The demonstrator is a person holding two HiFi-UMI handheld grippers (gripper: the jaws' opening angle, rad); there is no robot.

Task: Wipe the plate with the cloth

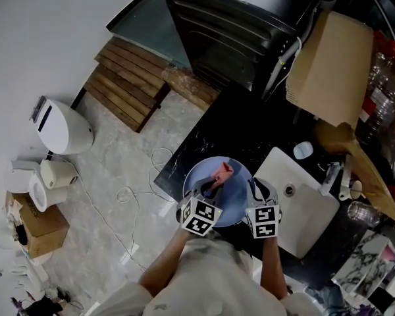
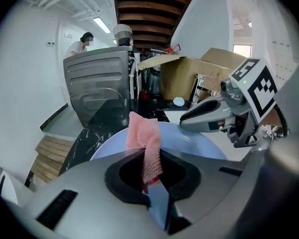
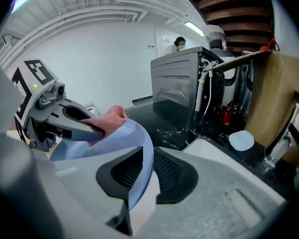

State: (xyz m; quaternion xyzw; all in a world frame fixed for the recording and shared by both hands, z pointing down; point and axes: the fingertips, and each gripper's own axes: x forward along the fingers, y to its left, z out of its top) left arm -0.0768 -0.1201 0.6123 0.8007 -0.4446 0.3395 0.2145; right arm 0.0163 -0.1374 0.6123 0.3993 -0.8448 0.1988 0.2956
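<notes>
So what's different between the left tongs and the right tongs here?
The left tongs are shut on a pink cloth, while the right tongs are shut on the rim of the blue plate. The left tongs reach over the plate's face with the cloth, whereas the right tongs grip the plate from its edge. Both are closed on something, and both meet at the same plate.

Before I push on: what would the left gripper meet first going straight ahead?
Probably the blue plate, right beyond the pink cloth it holds; the right gripper stands off to the side. Depth is uncertain.
</notes>
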